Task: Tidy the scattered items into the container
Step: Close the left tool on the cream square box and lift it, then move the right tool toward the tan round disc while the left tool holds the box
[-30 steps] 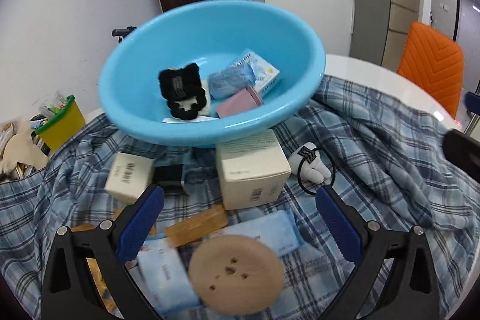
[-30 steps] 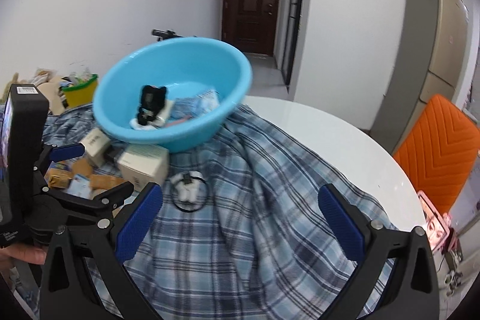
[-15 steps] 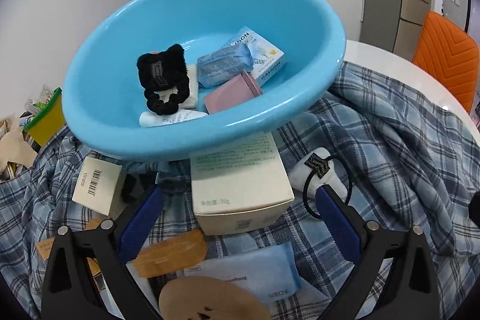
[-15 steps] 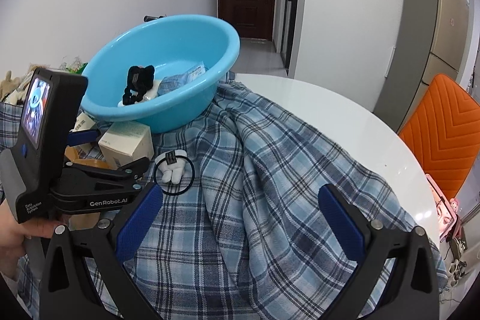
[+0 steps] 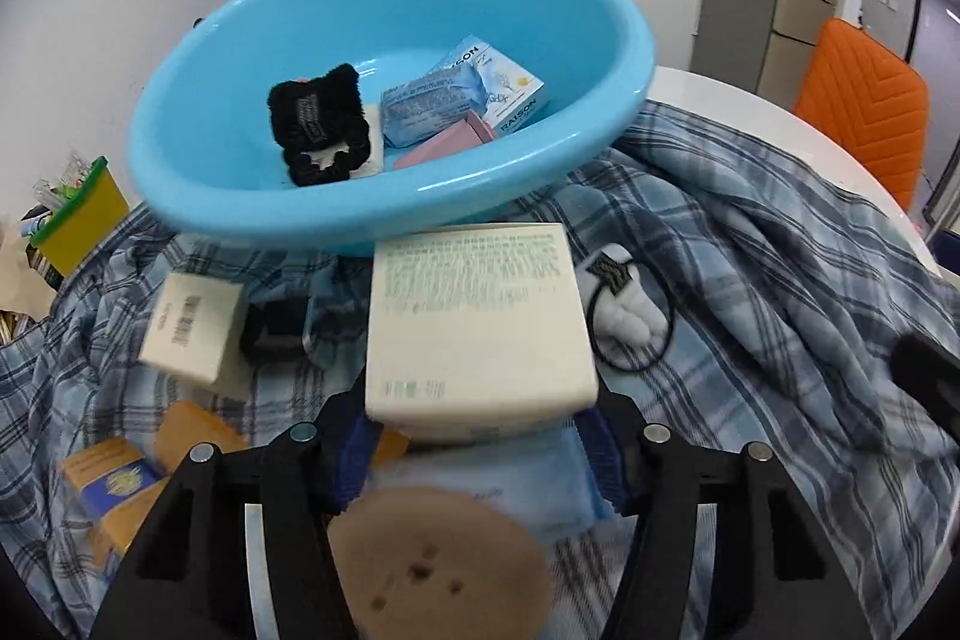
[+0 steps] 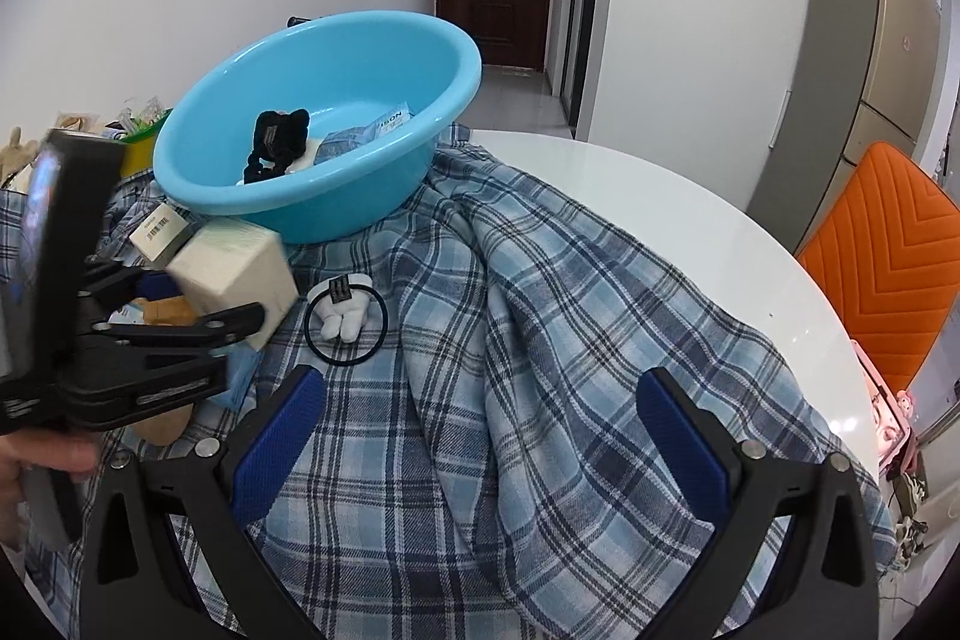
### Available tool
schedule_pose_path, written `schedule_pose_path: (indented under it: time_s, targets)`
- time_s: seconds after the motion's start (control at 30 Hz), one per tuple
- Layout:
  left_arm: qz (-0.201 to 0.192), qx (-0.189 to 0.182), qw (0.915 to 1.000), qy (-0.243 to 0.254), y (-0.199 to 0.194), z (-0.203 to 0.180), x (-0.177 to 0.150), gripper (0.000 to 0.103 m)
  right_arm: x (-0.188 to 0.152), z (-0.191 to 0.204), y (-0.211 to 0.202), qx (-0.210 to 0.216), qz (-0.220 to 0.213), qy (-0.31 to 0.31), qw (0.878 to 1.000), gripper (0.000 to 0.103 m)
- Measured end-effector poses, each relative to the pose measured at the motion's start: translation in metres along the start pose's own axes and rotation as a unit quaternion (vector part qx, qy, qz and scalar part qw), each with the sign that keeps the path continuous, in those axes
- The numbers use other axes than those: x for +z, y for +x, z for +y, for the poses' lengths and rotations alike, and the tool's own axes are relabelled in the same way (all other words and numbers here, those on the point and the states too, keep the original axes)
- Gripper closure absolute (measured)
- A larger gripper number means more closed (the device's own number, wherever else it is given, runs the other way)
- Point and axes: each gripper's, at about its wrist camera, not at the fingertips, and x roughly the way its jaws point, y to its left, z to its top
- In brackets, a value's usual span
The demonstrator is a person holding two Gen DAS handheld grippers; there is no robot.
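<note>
1. Cream box [image 5: 477, 322]: held in the left gripper [image 5: 474, 436], jaws clamped on its lower sides; it sits just in front of and below the blue basin [image 5: 384, 112], apparently raised off the plaid cloth [image 5: 750, 280].
2. Blue basin: tilted on the cloth, already holding a black scrunchie [image 5: 315, 130], tissue packs and a pink item.
3. Step in hand (a judgement): carry the box over the near rim and set it down inside.
4. Handling: lift clear of the rim first, since a knock could tip the propped basin; release low.
5. Right gripper [image 6: 480, 436]: jaws apart, empty, over the cloth.
6. Left out: small barcode box [image 5: 192, 328], hair tie with white charm [image 5: 630, 322].
</note>
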Motion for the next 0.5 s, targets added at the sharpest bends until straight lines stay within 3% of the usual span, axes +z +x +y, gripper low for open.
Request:
schedule_pose_path:
  time_s: [0.2,0.5]
  targets:
    - [-0.008,-0.011,0.9997,0.02,-0.048,0.013,-0.026,0.042,-0.004,0.014,-0.001,0.009,0.002,-0.009,1.0,0.0]
    - [-0.024,-0.017,0.9996,0.004,-0.099,0.04,-0.069,0.042,-0.004,0.041,-0.003,0.029,-0.002,-0.025,0.999,0.0]
